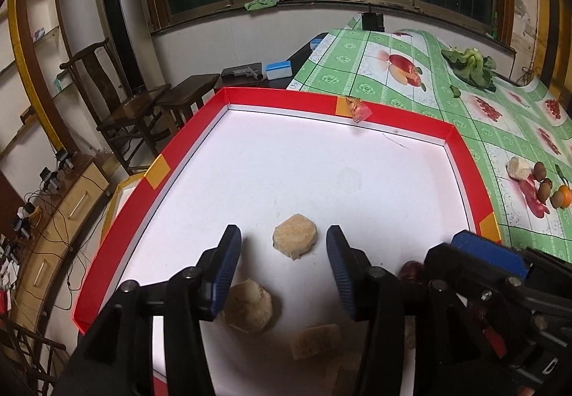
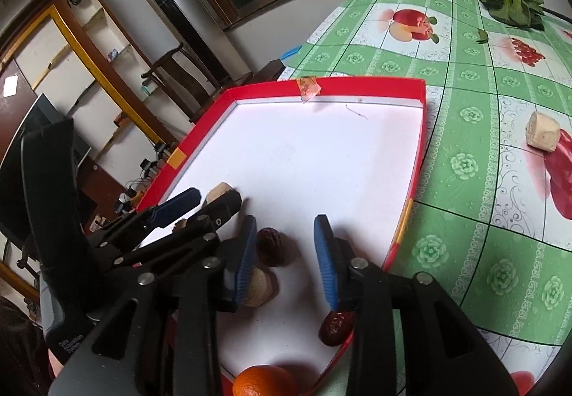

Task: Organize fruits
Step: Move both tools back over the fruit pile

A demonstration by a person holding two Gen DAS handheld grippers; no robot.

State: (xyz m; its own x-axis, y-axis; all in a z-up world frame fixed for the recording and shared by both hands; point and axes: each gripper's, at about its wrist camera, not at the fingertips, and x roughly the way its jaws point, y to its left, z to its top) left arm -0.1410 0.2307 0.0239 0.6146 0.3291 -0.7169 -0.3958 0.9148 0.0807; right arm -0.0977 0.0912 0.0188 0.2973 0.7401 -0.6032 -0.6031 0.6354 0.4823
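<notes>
- Your table (image 1: 411, 81) wears a green checked cloth printed with fruit; a leafy green vegetable (image 1: 472, 65) lies at its far end.
- The red-walled tray (image 1: 286, 99) with a white floor sits on the near part of the cloth.
- Your left gripper (image 1: 282, 242) hangs over the tray floor, jaws parted and gripping nothing; a round beige piece (image 1: 295, 235) lies on the floor between the fingertips, clear of both pads.
- Your right gripper (image 2: 286, 235) is over the tray's near right part, jaws also apart and empty; a dark wrinkled walnut (image 2: 270, 246) lies just beside its left pad.
- An orange (image 2: 264, 380) sits at the tray's near edge.
- A red date (image 2: 334, 326) lies by the right wall.
- More beige pieces and small fruits (image 1: 543, 185) wait on the cloth to the right of the tray.
</notes>
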